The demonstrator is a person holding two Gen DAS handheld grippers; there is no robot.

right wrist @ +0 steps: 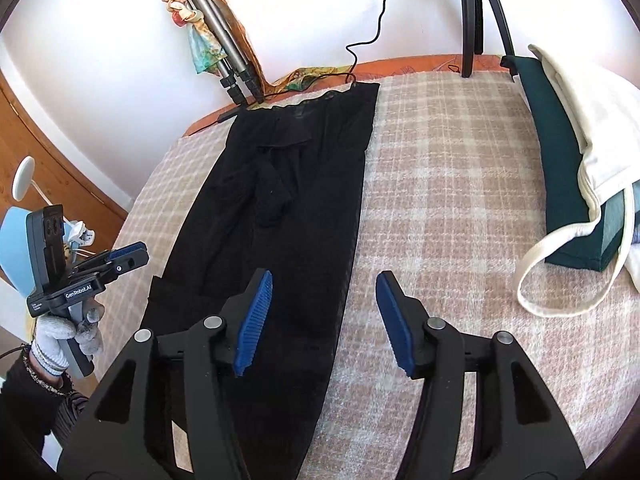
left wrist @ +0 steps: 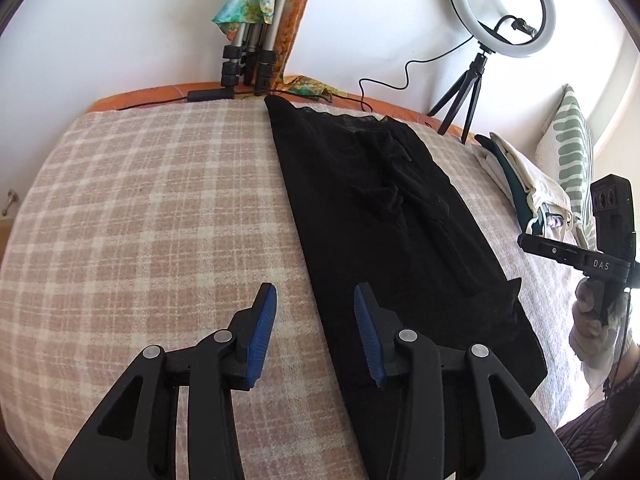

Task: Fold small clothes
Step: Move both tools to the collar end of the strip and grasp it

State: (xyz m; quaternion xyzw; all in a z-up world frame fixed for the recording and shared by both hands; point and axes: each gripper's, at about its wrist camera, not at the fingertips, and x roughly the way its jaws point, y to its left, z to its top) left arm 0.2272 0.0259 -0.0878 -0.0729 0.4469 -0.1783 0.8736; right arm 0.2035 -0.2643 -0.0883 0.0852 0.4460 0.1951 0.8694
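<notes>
Your left gripper [left wrist: 315, 292] hangs over the near end of the bed, jaws apart, blue pads clear of everything; nothing sits between them. Its left finger is above the checked blanket [left wrist: 160, 208], its right finger above the edge of the black garment [left wrist: 384, 216].

Your right gripper [right wrist: 324, 280] is likewise parted, wider than the left, nothing clamped. Its left finger is over the garment's right edge, its right finger over bare blanket.

The black garment lies flat and lengthways down the middle of the blanket, a long strip running from the near edge to the far edge by the wall. A smaller bunched black layer rests on its upper half.

In the right wrist view your gloved left hand [right wrist: 60, 336] shows at the left, off the bed's side.

To the right of the garment, well apart from it: a folded pile [right wrist: 560, 168], dark green beneath white. Beyond it, a ring light [left wrist: 502, 8] on a small tripod at the far edge. A folded tripod [right wrist: 218, 36] with a coloured scarf leans on the wall.
</notes>
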